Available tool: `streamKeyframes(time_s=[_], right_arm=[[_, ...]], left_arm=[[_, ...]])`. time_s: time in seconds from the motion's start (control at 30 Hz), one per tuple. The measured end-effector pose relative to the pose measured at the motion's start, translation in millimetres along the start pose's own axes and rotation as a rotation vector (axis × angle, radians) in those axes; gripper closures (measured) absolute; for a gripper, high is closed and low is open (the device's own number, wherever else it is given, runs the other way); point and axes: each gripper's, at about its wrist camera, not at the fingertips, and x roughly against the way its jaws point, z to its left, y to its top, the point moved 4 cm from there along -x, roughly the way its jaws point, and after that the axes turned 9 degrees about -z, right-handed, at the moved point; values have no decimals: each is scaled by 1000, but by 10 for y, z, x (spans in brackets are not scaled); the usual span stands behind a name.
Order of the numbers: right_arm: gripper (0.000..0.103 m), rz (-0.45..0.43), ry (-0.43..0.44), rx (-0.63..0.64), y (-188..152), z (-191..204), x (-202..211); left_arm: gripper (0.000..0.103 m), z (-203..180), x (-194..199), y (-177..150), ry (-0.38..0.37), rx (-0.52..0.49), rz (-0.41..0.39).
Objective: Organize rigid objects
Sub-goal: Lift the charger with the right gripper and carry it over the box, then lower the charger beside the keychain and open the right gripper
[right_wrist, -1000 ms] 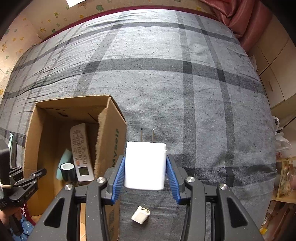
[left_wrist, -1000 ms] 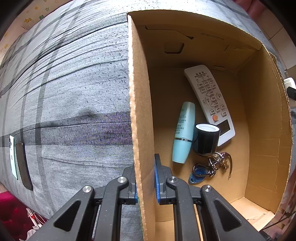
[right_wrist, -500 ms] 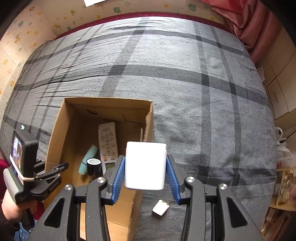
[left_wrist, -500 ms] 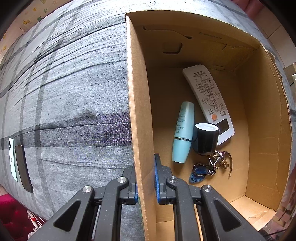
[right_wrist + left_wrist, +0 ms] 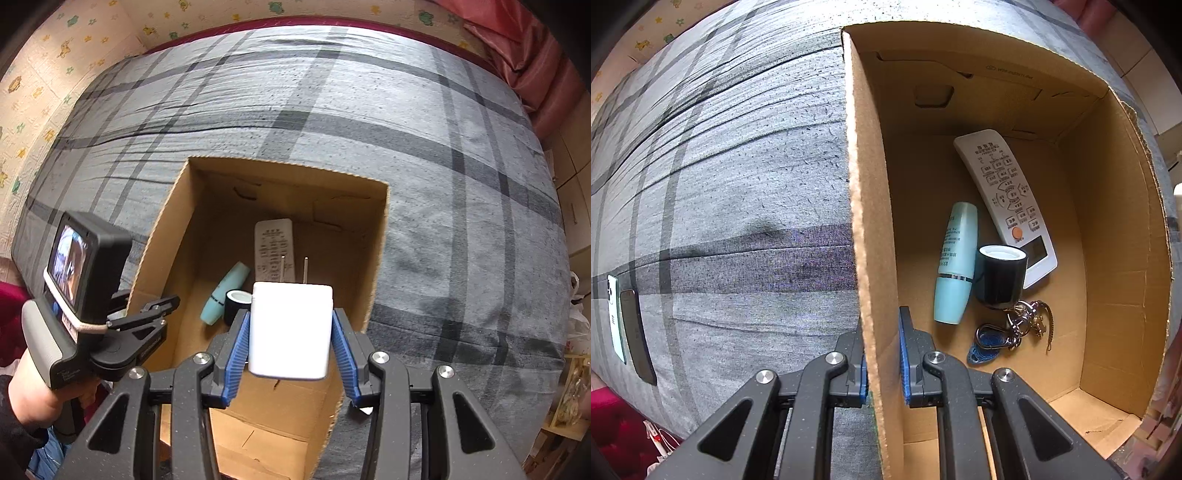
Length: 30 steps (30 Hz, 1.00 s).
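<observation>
Right wrist: right hand-held gripper [image 5: 291, 345] clamps white charger [image 5: 290, 330] above cardboard box [image 5: 376, 266]; left hand-held gripper [image 5: 882, 363] pinches box wall.

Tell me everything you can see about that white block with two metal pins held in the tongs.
The white block looks like a plug-in charger: a smooth, glossy plastic body with rounded corners and two thin metal prongs pointing away from the camera. The blue pads of the right tongs clamp its two sides. It hangs in the air above the open cardboard box, touching nothing else.
</observation>
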Motion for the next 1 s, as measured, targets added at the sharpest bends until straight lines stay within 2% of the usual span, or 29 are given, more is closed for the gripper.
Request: streamKeyframes(time_s=[0.47, 1.0], right_arm=[[57, 80, 43, 75, -327, 391, -334], [57, 176, 44, 62, -708, 514, -842]], left_arm=[[90, 17, 20, 3, -6, 5, -2], [89, 33, 42, -8, -8, 4, -7]])
